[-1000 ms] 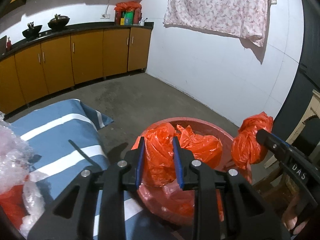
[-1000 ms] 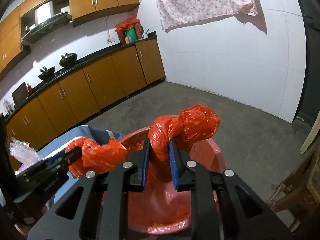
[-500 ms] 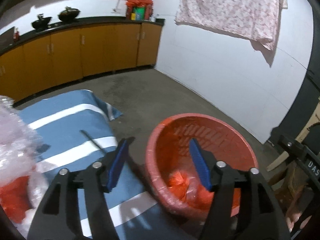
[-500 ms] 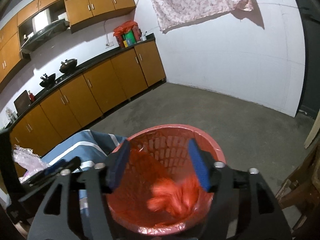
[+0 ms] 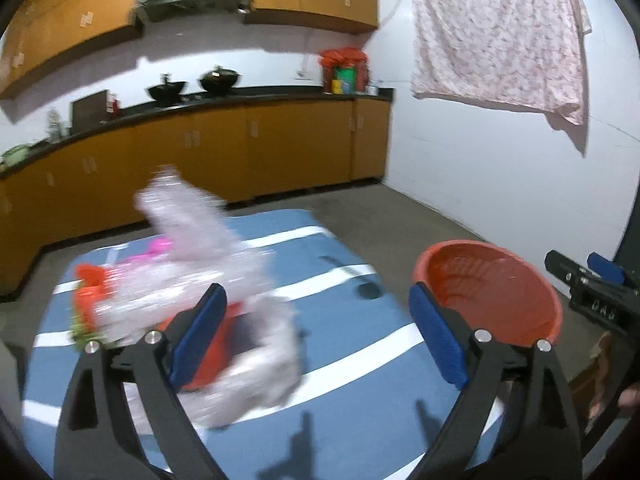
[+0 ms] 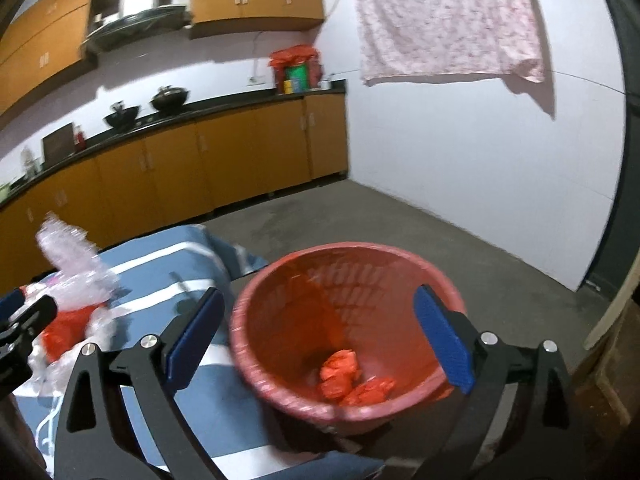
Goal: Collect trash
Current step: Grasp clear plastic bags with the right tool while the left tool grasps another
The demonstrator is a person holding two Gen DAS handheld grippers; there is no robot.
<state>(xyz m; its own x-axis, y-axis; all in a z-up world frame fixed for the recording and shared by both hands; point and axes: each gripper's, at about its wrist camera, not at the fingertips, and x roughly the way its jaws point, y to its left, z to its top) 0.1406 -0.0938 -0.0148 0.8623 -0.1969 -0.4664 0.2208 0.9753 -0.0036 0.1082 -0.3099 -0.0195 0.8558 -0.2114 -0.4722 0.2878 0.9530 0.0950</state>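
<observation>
The clear crumpled plastic on the striped cloth is smeared by motion blur in the left wrist view, so its outline cannot be read. It covers most of an orange bag beneath it. The frame edge cuts off the right gripper.

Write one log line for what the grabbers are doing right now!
left gripper: open, empty | right gripper: open, empty | orange bags: in basket | plastic wrap: on cloth
</observation>
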